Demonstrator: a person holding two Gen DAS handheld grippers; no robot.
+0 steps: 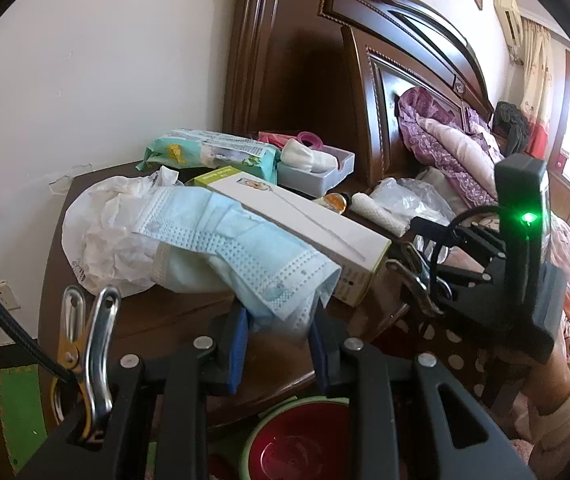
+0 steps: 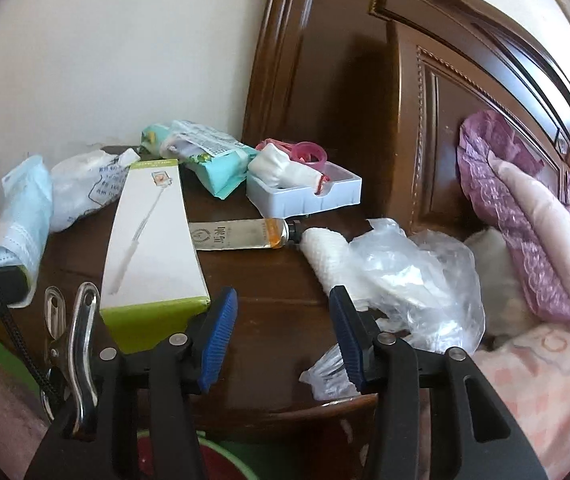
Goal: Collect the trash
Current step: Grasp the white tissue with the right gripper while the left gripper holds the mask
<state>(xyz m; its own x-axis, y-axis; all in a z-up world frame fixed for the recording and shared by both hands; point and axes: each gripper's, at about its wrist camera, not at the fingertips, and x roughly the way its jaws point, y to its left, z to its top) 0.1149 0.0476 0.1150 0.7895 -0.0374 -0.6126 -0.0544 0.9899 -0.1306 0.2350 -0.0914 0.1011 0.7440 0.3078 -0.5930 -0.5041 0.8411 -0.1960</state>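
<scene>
A: Nightstand [image 2: 269, 304] sits against the wall, headboard [image 2: 437, 128] to its right, bed [image 2: 533, 360] beyond that.

B: And on top?

A: Long box [image 2: 153, 232] lies left of centre. Left of it, a crumpled bag [image 2: 81, 192], then a face mask [image 2: 21, 216] at the far left edge.

B: Behind the box?

A: A wipes pack [image 2: 209, 160]; right of that, a tray [image 2: 305, 196] with a cloth [image 2: 281, 172] in it. In front of the tray lies a tube [image 2: 241, 234], its cap end by a gauze roll [image 2: 325, 252]; a plastic bag [image 2: 417, 280] at the right edge.
</scene>
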